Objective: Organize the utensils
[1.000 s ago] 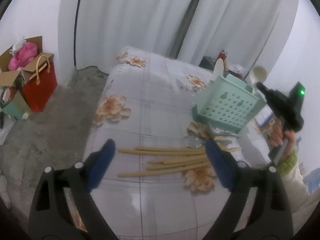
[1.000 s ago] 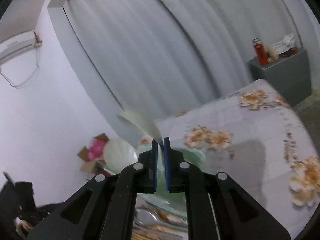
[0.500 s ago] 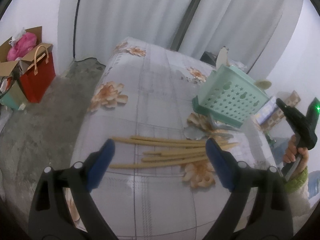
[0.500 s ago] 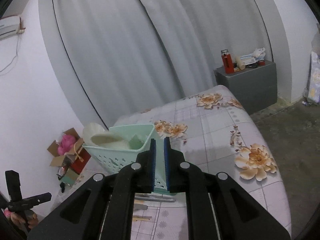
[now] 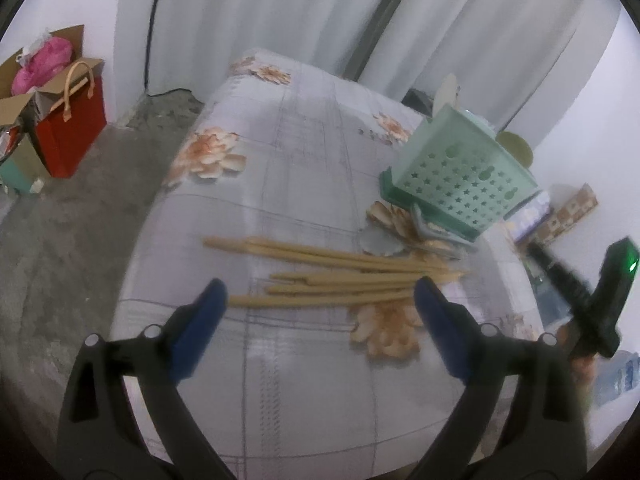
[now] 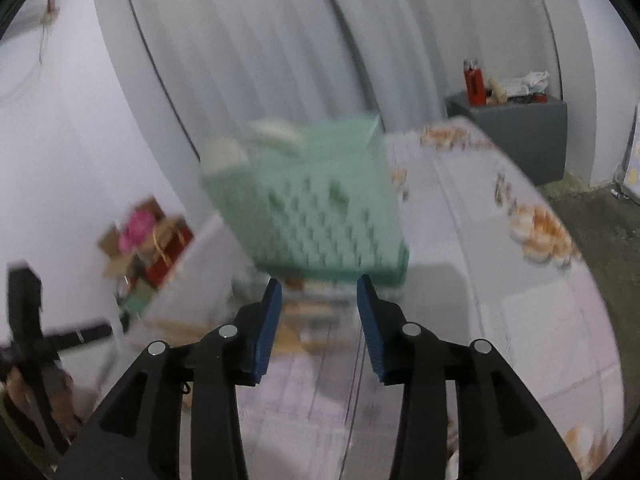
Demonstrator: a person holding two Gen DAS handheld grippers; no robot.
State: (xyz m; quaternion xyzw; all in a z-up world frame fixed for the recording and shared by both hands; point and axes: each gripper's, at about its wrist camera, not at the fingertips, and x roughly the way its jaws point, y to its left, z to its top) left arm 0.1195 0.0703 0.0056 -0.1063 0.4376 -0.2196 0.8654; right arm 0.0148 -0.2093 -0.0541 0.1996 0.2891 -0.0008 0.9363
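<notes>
Floral tablecloth (image 5: 280, 168), chopsticks (image 5: 340, 276) lying crosswise, left fingers (image 5: 200, 320) spread empty, right fingers (image 6: 266, 332) just parting, empty.

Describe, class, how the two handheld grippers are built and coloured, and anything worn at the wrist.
Both the left gripper and right gripper have black angular arms with cut-out slots and silver rivets, tipped with blue ribbed pads. Seen from the left wrist camera, the right gripper's black body carries a green light. A green cuff seems to show at one wrist, blurred.
</notes>
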